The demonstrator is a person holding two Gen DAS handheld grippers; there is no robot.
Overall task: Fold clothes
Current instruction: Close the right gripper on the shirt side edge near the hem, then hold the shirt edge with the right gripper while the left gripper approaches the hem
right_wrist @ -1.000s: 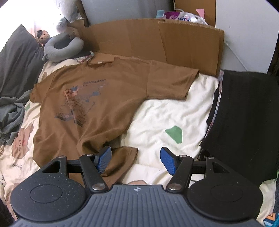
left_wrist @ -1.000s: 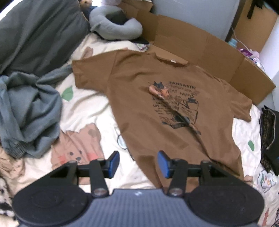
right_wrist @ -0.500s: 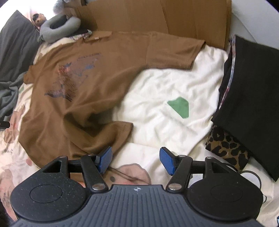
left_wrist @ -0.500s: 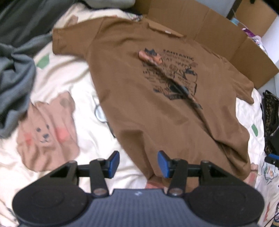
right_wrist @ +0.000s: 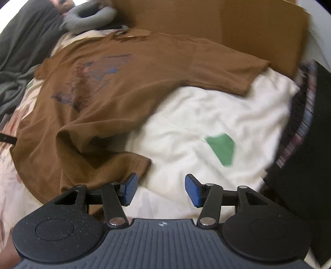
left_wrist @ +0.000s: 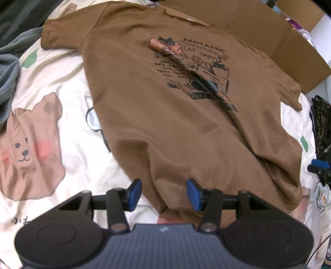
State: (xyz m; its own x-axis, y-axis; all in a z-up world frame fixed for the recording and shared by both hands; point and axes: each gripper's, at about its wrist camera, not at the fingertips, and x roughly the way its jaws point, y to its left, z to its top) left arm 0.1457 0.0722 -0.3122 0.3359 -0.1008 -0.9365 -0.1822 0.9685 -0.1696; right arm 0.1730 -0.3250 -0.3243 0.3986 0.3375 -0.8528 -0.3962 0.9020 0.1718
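Note:
A brown T-shirt (left_wrist: 165, 113) with a cat print lies face up on a cream bedsheet (left_wrist: 68, 82), collar far, hem near. My left gripper (left_wrist: 164, 193) hovers low over the shirt's near left hem corner. It is open, and the fabric beneath its blue pads is not pinched. In the right wrist view the shirt (right_wrist: 124, 82) is rumpled near its right hem corner. My right gripper (right_wrist: 159, 190) is just right of that corner. Its jaws are closing with only bare sheet (right_wrist: 196, 115) between them, and its left fingertip (right_wrist: 129, 187) is at the hem's edge.
Flattened cardboard (left_wrist: 258, 27) stands behind the collar. A grey garment (left_wrist: 6, 68) is heaped at the left. Black clothes (right_wrist: 306, 165) and a leopard-print piece (left_wrist: 321, 124) lie at the right. A grey neck pillow (right_wrist: 91, 16) sits at the far left corner.
Both grippers have dropped toward the bed and closer to the shirt's near hem. The right jaws have narrowed a little. The left jaws keep the same gap.

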